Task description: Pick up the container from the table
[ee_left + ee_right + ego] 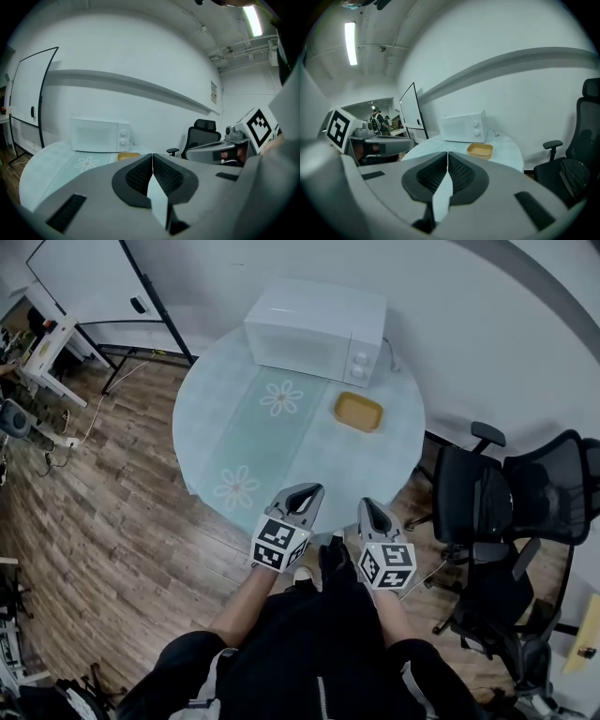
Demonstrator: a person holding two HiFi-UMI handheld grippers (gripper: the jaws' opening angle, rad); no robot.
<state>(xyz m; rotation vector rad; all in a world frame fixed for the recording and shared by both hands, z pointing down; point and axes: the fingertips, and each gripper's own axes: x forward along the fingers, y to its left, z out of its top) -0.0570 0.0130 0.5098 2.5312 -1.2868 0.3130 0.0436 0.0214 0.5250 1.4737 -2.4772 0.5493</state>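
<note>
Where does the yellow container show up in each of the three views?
Head view: the container is upper centre-right, just below the knob end of the microwave.
Left gripper view: low, just left of centre, below and right of the microwave.
Right gripper view: right of centre, just below the microwave.
Shared landmark: the white microwave.

Container mostly behind left tongs, chair cut off
</note>
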